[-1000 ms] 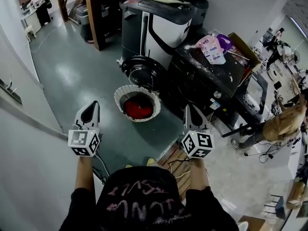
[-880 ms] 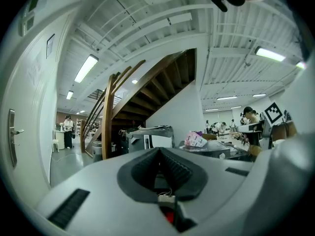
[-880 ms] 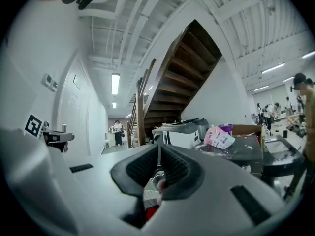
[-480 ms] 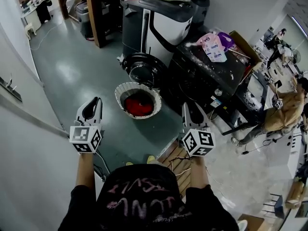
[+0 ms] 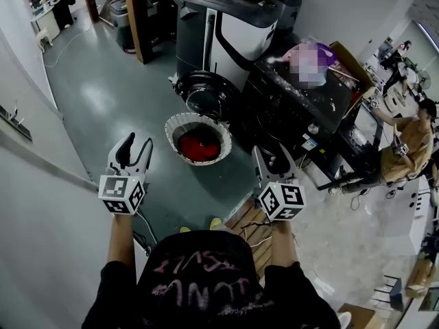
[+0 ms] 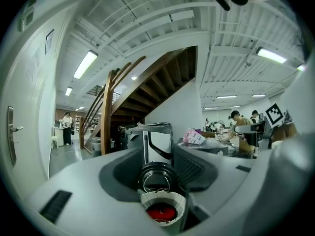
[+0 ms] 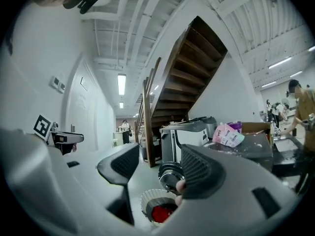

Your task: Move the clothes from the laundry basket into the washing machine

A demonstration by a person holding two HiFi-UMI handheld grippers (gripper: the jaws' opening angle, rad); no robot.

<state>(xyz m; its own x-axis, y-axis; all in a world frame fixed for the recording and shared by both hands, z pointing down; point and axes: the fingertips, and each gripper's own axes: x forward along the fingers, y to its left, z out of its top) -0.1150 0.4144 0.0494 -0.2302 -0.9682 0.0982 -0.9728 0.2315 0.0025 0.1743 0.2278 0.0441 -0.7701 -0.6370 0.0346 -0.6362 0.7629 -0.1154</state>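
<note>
A white laundry basket (image 5: 180, 123) stands on the green floor with red clothes (image 5: 200, 148) inside. Just behind it is the washing machine (image 5: 230, 33), its round door (image 5: 206, 94) swung open low at the front. My left gripper (image 5: 135, 149) hovers left of the basket and my right gripper (image 5: 272, 160) to its right, both apart from it. Both sets of jaws are opening, with nothing between them. The left gripper view looks past the left gripper (image 6: 158, 173) at the basket (image 6: 162, 199) and red clothes (image 6: 161, 213). The right gripper (image 7: 157, 173) frames the basket (image 7: 147, 203) too.
A black cabinet (image 5: 302, 108) with a pink bag on top stands right of the machine. A person (image 5: 405, 149) works at the far right. A wooden stair post (image 5: 137, 19) rises behind. A wooden pallet (image 5: 255, 235) lies by my feet, and a white wall (image 5: 41, 204) is on the left.
Both grippers went from shut to open, their fingers spreading. The hands stayed about where they were. The person at the right has straightened up.
</note>
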